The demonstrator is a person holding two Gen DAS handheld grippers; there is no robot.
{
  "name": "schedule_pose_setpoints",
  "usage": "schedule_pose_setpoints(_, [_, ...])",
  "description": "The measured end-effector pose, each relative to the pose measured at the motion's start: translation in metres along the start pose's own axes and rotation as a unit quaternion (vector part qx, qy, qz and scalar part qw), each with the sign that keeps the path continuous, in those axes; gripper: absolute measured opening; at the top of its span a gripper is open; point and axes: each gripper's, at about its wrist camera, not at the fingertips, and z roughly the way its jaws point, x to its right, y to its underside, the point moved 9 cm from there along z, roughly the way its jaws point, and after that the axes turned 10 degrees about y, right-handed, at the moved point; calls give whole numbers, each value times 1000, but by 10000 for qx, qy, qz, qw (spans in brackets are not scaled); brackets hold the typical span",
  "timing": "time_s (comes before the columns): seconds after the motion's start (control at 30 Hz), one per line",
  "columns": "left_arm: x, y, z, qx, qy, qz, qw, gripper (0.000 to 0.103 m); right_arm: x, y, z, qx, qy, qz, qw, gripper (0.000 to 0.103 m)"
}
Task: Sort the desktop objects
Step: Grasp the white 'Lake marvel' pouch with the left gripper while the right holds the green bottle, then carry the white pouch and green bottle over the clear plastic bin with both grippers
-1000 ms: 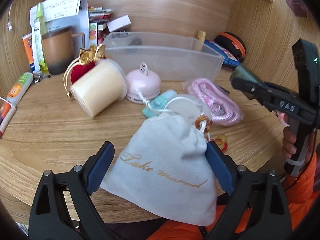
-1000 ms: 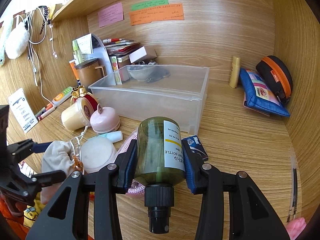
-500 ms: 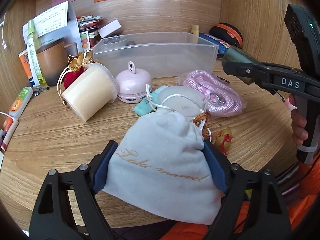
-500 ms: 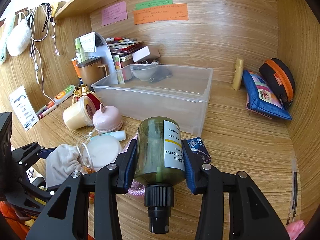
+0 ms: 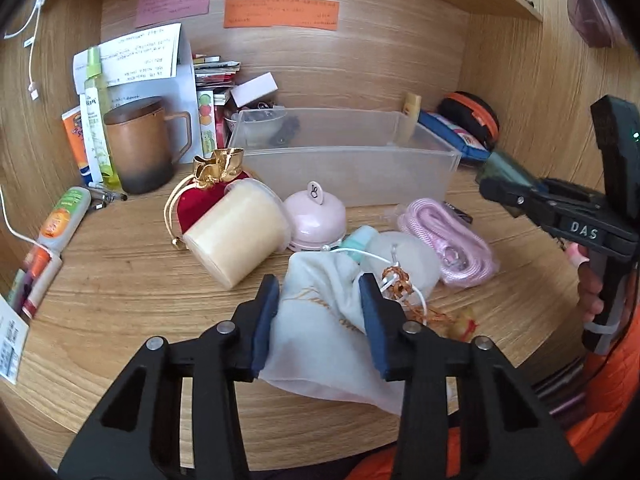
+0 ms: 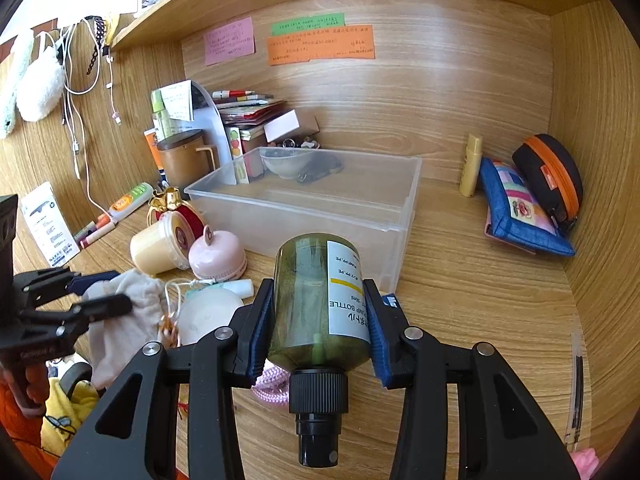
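My left gripper [image 5: 318, 320] is shut on a white drawstring pouch [image 5: 320, 344] with gold script, at the desk's front edge; the pouch bunches between the blue pads. It also shows in the right wrist view [image 6: 128, 320]. My right gripper [image 6: 320, 320] is shut on a green pump bottle [image 6: 316, 304], cap toward the camera, held above the desk in front of the clear plastic bin [image 6: 408, 200]. The bin [image 5: 432, 160] stands mid-desk. The right gripper appears at the right of the left wrist view [image 5: 516, 196].
Beside the pouch lie a cream jar [image 5: 236, 236], a pink round case [image 5: 316, 216], a white puck [image 5: 404, 260], a pink cord bundle [image 5: 448, 240] and a red gold-topped pouch [image 5: 200, 196]. A brown mug [image 5: 140, 148] stands left. A blue pouch [image 6: 516, 208] and black-orange case [image 6: 552, 176] lie right.
My left gripper has closed on the white pouch, squeezing it narrow, and has tilted up so more of the back wall shows. My right gripper still holds the green bottle.
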Motion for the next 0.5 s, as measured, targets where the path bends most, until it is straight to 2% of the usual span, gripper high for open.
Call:
schedule_pose_setpoints(0.07, [3, 0, -2, -128, 251, -42, 9996, 45, -2, -1, -1, 21, 2, -39, 10000, 38])
schedule_pose_setpoints(0.1, [4, -1, -5, -132, 248, 31, 9996, 49, -2, -1, -1, 25, 4, -47, 10000, 38])
schedule_pose_setpoints(0.17, [10, -3, -12, -149, 22, 381, 9992, 67, -3, 0, -1, 17, -14, -50, 10000, 38])
schedule_pose_setpoints(0.23, [16, -2, -18, -110, -65, 635, 9979, 90, -3, 1, -1, 15, -19, -29, 10000, 38])
schedule_pose_setpoints(0.33, [19, 7, -15, -236, 27, 706, 9972, 93, -3, 2, 0, 13, -62, 35, 10000, 38])
schedule_pose_setpoints(0.5, [11, 35, 18, -698, 356, 173, 9968, 94, -5, 4, 3, -24, -105, 2, 9999, 38])
